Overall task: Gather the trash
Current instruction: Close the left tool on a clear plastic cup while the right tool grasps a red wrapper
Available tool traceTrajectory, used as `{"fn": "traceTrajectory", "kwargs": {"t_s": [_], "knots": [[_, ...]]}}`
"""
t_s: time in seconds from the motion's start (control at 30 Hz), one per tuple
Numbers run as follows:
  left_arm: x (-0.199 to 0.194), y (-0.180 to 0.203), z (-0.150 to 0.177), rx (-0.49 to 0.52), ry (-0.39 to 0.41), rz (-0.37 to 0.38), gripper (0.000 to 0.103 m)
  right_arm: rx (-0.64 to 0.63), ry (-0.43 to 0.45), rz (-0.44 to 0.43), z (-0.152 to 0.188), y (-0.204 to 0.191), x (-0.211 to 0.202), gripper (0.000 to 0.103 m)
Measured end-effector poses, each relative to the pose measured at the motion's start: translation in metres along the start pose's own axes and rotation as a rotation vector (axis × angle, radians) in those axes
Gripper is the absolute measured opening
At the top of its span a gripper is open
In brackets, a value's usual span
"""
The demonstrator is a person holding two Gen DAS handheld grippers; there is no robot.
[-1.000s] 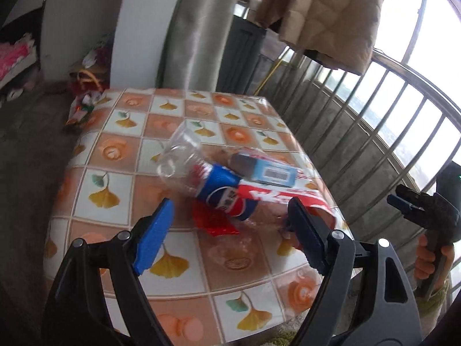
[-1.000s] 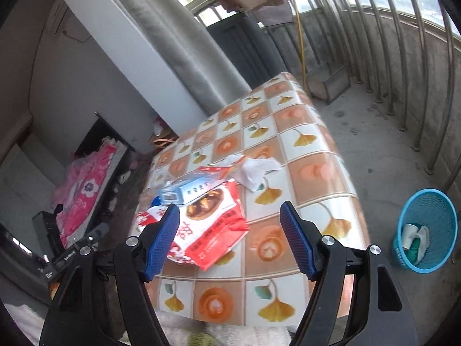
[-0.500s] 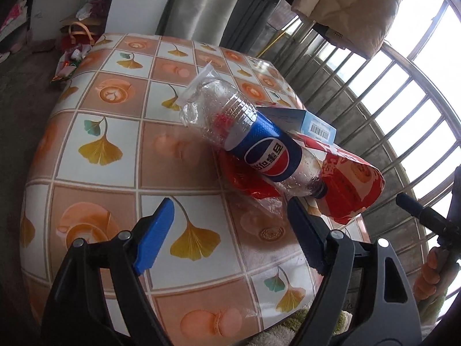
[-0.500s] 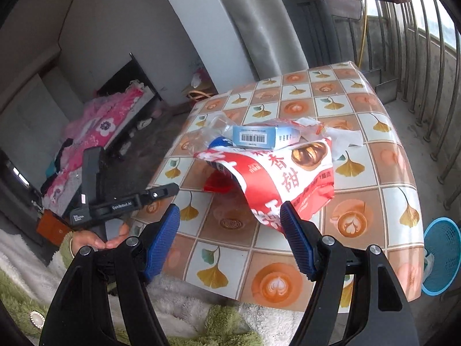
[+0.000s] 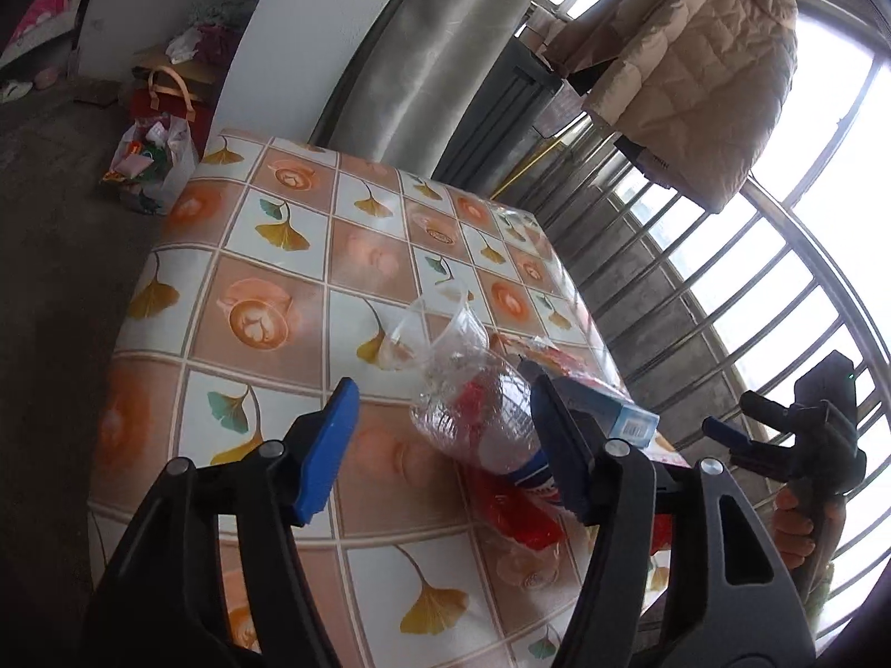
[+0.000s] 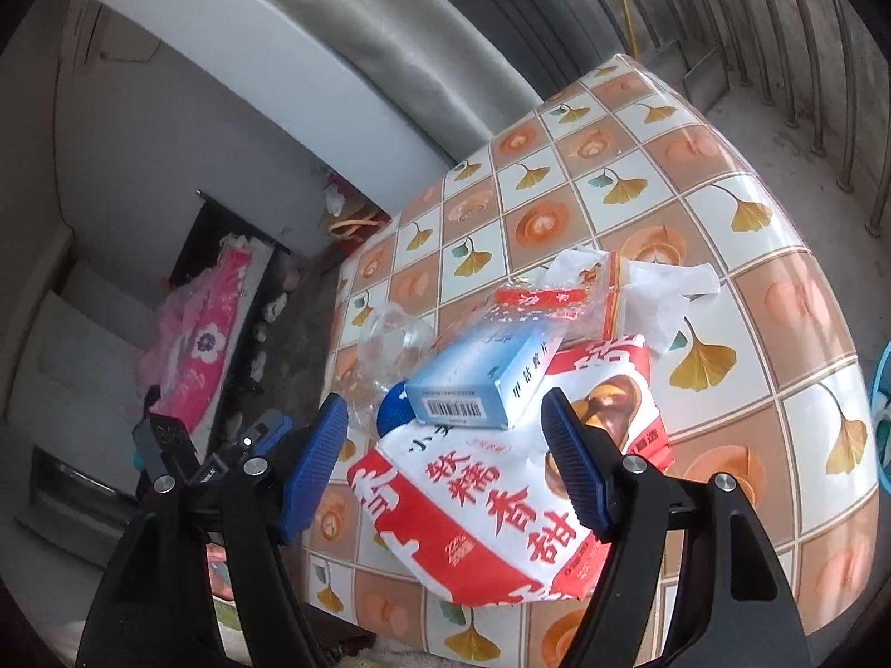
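A: Since a second ago, your left gripper [image 5: 440, 445] has come in low over the table [image 5: 267, 289]; its jaws are closing, the bottle between them, left pad clear of it.

B: Item count?

A: One crushed clear plastic bottle [image 5: 479, 417], blue label, lying on its side at the table's near corner. One blue carton [image 6: 479, 384] atop one glossy red-and-white snack bag [image 6: 490, 506]. One crumpled white tissue [image 6: 662, 289]. Your right gripper [image 6: 445, 462] stands open over the bag, gripping nothing.

Home balcony: railing [image 5: 740, 300], hung jacket [image 5: 696, 55], tiled-cloth table [image 5: 267, 300].
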State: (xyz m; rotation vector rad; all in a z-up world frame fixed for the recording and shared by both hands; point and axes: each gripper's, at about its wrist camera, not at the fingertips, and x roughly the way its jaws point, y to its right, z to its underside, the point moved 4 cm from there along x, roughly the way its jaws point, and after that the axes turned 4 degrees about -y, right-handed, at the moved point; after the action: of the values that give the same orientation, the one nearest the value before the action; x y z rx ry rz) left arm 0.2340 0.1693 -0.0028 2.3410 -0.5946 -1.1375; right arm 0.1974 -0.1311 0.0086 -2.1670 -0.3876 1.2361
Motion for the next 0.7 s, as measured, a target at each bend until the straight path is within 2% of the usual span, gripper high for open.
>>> {"fn": "traceTrajectory", "kwargs": {"t_s": [0.2, 0.37, 0.5, 0.7], "knots": [[0.039, -0.012, -0.038, -0.113, -0.068, 0.098, 0.053, 0.191, -0.042, -0.045, -0.033, 0.05, 0.014, 0.07], [0.086, -0.013, -0.063, -0.122, -0.158, 0.12, 0.053, 0.289, -0.107, -0.1, -0.051, 0.08, 0.039, 0.07], [0.124, -0.009, -0.067, -0.108, -0.245, 0.094, 0.052, 0.333, -0.147, -0.104, -0.059, 0.098, 0.058, 0.068], [0.152, -0.007, -0.061, -0.086, -0.309, 0.053, 0.035, 0.36, -0.206, -0.1, -0.066, 0.115, 0.08, 0.058]]}}
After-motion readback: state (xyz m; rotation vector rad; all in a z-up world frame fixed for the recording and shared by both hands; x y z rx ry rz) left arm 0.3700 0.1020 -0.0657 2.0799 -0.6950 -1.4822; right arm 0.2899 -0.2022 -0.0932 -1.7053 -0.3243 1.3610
